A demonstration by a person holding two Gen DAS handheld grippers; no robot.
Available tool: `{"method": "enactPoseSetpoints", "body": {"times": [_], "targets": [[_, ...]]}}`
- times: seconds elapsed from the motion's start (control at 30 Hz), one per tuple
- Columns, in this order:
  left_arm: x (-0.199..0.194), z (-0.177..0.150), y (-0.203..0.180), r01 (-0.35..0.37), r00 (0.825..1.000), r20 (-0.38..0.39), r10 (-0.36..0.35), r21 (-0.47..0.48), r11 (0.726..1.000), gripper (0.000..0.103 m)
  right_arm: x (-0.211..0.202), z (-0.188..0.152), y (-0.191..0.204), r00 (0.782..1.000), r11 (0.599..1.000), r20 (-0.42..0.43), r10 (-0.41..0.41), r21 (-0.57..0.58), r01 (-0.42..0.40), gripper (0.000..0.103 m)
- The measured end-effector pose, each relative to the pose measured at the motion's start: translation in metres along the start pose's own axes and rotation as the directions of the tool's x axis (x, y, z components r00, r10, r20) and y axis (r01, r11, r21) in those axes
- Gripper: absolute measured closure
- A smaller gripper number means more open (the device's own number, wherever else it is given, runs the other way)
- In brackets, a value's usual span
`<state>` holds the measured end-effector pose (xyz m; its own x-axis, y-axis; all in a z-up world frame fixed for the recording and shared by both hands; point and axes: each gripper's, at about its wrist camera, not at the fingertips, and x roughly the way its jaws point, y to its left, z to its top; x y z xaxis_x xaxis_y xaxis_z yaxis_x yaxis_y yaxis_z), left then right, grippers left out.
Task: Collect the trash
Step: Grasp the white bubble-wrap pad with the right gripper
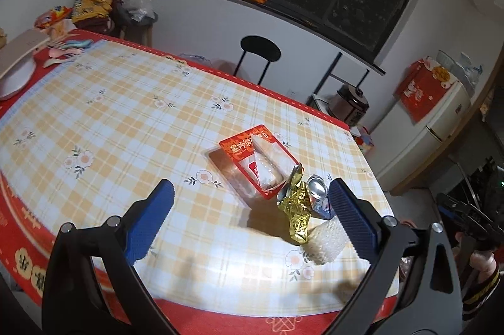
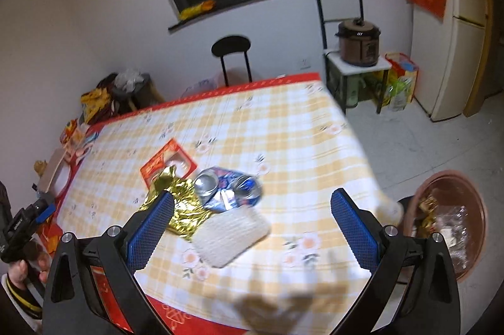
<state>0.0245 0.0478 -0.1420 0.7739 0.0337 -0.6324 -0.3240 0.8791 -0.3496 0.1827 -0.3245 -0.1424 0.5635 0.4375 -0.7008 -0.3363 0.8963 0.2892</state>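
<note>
While both hand-held grippers hover wide apart and empty, left (image 1: 250,220) and right (image 2: 252,228), the trash sits clustered on the checked surface (image 2: 283,127): gold foil (image 2: 179,209), crushed can (image 2: 233,188), white foam pad (image 2: 231,232), red tray (image 2: 167,163).
</note>
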Motion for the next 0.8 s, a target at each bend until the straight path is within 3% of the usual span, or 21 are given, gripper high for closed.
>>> {"method": "enactPoseSetpoints", "body": {"times": [0.27, 0.5, 0.8], "targets": [[0.046, -0.001, 0.034, 0.038, 0.997, -0.064, -0.037, 0.027, 0.999, 0.007, 0.078, -0.022, 0.023, 0.991, 0.992, -0.119, -0.055, 0.107, 0.068, 0.005], [0.086, -0.004, 0.061, 0.063, 0.987, -0.155, -0.053, 0.061, 0.996, 0.008, 0.15, -0.051, 0.024, 0.972, 0.945, -0.198, -0.125, 0.275, 0.178, 0.005], [0.108, -0.008, 0.056, 0.16, 0.964, -0.229, -0.132, 0.106, 0.981, 0.013, 0.182, -0.074, 0.027, 0.937, 0.918, -0.282, -0.206, 0.276, 0.285, 0.005]]}}
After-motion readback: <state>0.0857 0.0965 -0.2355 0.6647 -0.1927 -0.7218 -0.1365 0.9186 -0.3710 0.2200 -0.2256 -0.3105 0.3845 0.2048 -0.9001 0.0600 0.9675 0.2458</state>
